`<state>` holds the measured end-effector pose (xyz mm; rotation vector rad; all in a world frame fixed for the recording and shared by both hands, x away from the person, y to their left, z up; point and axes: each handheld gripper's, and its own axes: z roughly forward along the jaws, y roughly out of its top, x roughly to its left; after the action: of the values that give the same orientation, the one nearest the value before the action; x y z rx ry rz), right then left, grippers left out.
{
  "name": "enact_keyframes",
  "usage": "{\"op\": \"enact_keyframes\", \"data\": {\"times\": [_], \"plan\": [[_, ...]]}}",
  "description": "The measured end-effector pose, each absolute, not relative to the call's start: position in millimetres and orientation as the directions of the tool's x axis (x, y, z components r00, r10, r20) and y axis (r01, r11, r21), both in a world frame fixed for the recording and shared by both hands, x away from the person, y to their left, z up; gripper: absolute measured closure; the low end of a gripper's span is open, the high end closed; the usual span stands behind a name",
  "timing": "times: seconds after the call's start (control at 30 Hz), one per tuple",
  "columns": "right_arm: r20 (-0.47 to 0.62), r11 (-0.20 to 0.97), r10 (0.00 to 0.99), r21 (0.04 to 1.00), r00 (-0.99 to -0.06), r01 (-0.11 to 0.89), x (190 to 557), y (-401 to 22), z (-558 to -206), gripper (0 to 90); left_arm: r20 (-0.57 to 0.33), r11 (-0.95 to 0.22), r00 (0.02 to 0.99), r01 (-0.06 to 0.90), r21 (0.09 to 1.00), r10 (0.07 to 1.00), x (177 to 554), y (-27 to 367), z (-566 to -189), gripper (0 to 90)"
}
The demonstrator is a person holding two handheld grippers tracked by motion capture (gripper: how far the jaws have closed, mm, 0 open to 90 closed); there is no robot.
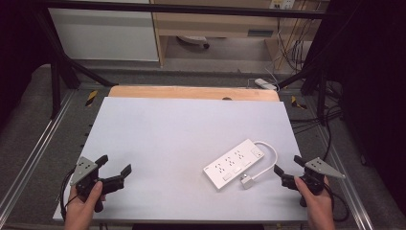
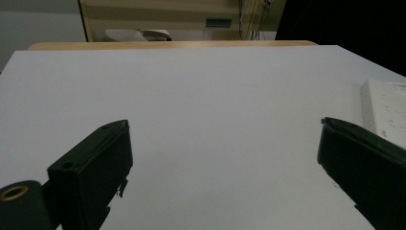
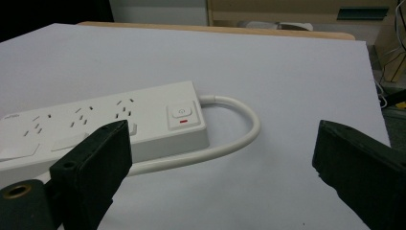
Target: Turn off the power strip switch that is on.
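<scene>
1. High view: a white power strip (image 1: 234,163) is seen lying flat on the white table (image 1: 182,129), right of centre, with its cable (image 1: 269,154) looped round to the plug (image 1: 247,181) resting just beside its near edge.
2. The right gripper (image 1: 286,168) is held just right of the strip, its jaws spread wide with nothing between them.
3. The left gripper (image 1: 114,166) is held well apart from the strip, near the left front corner, jaws likewise wide and empty.
4. Nothing is yet grasped; the work is judged barely begun, with the approach to the strip and any handling left.
5. In the right gripper view the strip's near end is cut off behind a jaw, and the plug's pins cannot be made out.
</scene>
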<state>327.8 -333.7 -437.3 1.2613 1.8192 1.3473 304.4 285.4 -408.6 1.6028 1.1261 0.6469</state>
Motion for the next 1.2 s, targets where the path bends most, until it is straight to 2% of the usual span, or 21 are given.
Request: {"op": "enact_keyframes", "data": {"times": [0.5,0.9,1.2], "plan": [[0.101,0.063,0.908,0.927,-0.408,0.369,328,-335,-437,5.4,-0.123,-0.039,0.421,0.356,0.934,0.899,305,285,-409,4.7],[0.158,0.022,0.906,0.908,-0.392,0.419,326,-337,-432,2.3,-0.112,-0.051,0.426,0.352,0.935,0.898,305,284,-409,4.7],[0.153,0.03,0.903,0.91,-0.402,0.414,324,-334,-426,2.4,-0.112,-0.053,0.425,0.358,0.932,0.898,305,283,-410,4.7]]}}
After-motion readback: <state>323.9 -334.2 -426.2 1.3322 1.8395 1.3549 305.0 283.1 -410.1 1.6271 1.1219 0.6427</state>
